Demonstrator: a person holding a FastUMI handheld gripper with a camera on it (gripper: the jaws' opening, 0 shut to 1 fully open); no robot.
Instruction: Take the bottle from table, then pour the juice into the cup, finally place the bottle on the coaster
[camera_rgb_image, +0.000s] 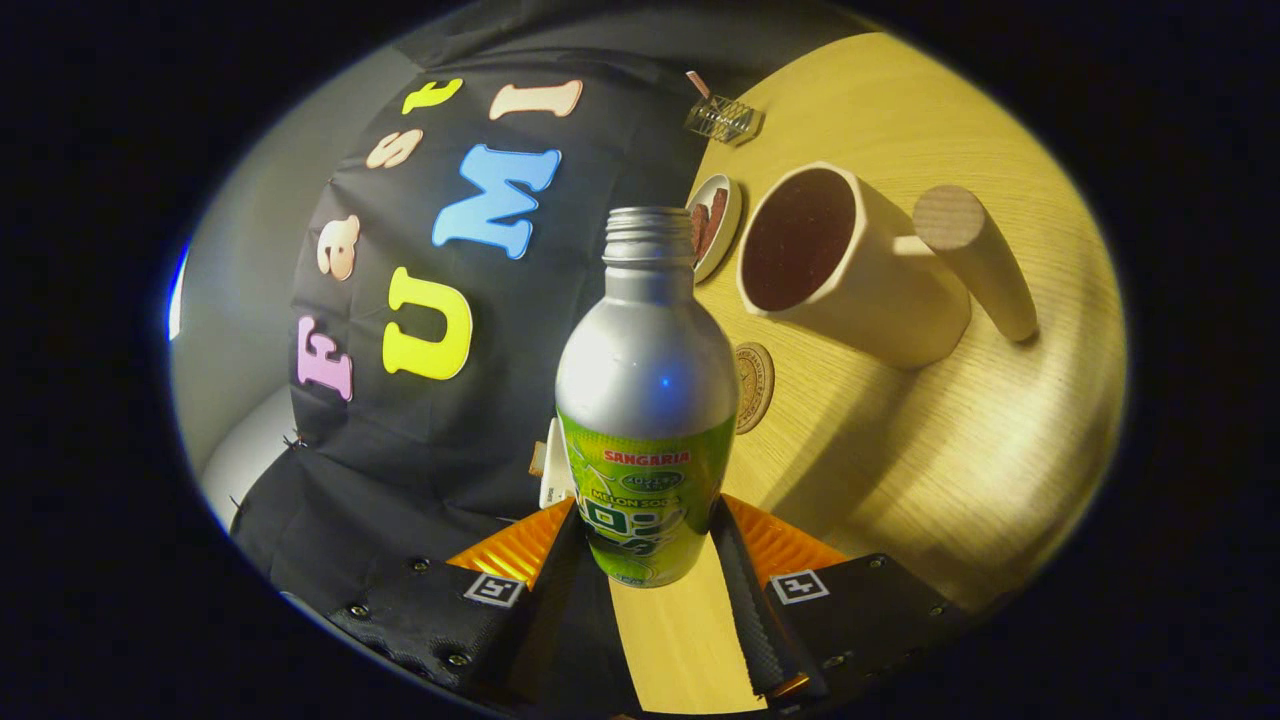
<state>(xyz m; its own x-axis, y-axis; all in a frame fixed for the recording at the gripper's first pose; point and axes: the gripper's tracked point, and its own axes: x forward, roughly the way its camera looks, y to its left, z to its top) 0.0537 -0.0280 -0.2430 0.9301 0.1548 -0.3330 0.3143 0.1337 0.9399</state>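
Aluminium is what the fingers (648, 545) are clamped on: the bottle (647, 400) sits between them, both pressing on its labelled lower body, its long axis running straight ahead of them with the uncapped neck farthest away. The view is tilted, so the wooden tabletop (950, 470) falls away beside the bottle. Beyond the bottle's shoulder, on the tabletop side, lies the round cork coaster (753, 386); further out from the bottle on that same side stands the cream cup (850, 265) with its wooden peg handle, mouth turned toward the neck. I judge the pour needs the neck swung across toward the cup.
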